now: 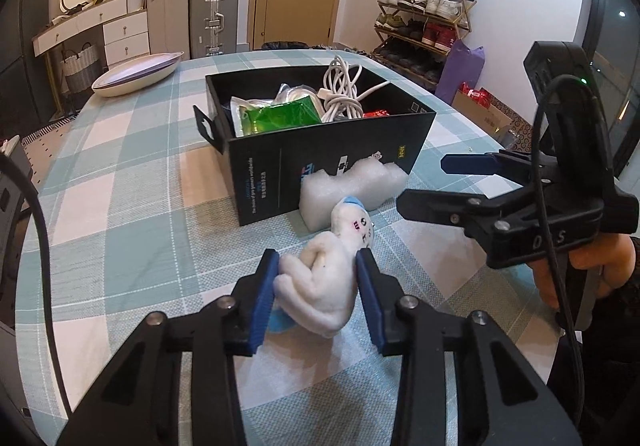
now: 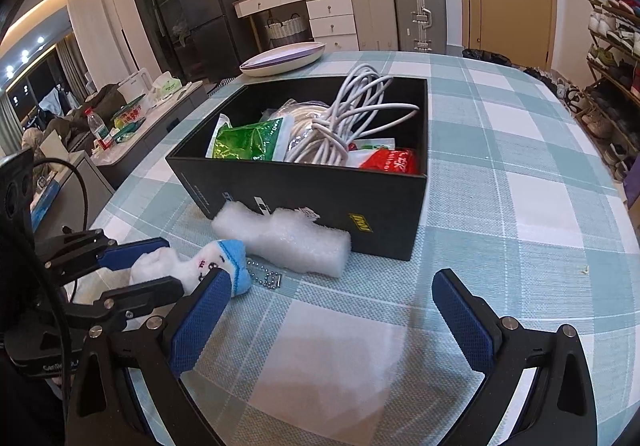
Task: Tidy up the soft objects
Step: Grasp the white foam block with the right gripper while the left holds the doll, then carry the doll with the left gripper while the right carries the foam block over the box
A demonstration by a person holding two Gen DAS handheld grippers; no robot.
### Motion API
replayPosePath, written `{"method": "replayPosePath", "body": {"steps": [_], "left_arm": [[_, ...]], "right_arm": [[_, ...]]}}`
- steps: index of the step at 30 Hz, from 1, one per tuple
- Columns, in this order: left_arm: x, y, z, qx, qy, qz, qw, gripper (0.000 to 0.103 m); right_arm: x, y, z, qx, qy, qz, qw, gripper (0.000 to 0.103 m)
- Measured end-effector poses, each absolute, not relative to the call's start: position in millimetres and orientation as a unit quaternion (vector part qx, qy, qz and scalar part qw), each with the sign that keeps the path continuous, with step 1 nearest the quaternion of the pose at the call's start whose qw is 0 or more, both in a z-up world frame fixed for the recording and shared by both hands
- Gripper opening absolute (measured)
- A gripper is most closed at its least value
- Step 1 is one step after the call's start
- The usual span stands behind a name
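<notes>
A white plush toy (image 1: pixel 320 286) with a blue cap lies on the checked tablecloth in front of a black box (image 1: pixel 320 165). My left gripper (image 1: pixel 316 262) is shut on the toy's body, with a blue pad pressing it from each side. In the right wrist view the toy (image 2: pixel 224 258) shows between the left gripper's (image 2: pixel 172 264) fingers, its bead chain (image 2: pixel 264 278) trailing on the cloth. A white foam block (image 1: pixel 348 185) leans against the near wall of the box (image 2: pixel 320 197). My right gripper (image 2: pixel 331 278) is open over bare cloth just short of the foam block (image 2: pixel 280 238), holding nothing.
The box holds a coiled white cable (image 2: pixel 352 113), a green packet (image 2: pixel 244 141) and a red packet (image 2: pixel 392 161). An oval dish (image 2: pixel 282 59) sits at the table's far edge. Suitcases and drawers stand beyond the table, and a shoe rack (image 1: pixel 424 17) stands to the right.
</notes>
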State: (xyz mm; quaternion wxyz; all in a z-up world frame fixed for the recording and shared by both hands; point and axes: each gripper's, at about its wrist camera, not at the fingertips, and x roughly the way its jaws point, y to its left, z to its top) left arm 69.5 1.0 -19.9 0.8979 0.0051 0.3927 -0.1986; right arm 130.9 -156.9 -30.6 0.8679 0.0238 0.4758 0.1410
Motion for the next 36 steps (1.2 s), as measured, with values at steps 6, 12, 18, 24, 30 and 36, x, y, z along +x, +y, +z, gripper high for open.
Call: {"method": "replayPosePath", "body": {"steps": [6, 12, 18, 24, 30, 36], "left_arm": [[69, 11, -23, 0.001, 0.399, -0.191, 0.897, 0.038], [67, 17, -20, 0.000, 0.394, -0.190, 0.899, 0.038], [68, 18, -20, 0.001, 0.393, -0.190, 0.900, 0.038], [68, 16, -21, 0.003, 0.393, -0.189, 0.900, 0.038], [66, 12, -16, 0.006, 0.387, -0.193, 0.902, 0.038], [64, 8, -13, 0.008, 0.382, -0.193, 0.904, 0.038]], "right_arm": [[142, -149, -35, 0.041, 0.483, 0.136, 0.864, 0.093], [149, -147, -42, 0.066, 0.490, 0.139, 0.858, 0.081], [149, -146, -45, 0.079, 0.492, 0.153, 0.853, 0.064], [140, -144, -41, 0.067, 0.480, 0.159, 0.860, 0.054], [132, -151, -34, 0.065, 0.463, 0.155, 0.870, 0.053], [122, -167, -27, 0.066, 0.453, 0.143, 0.878, 0.053]]}}
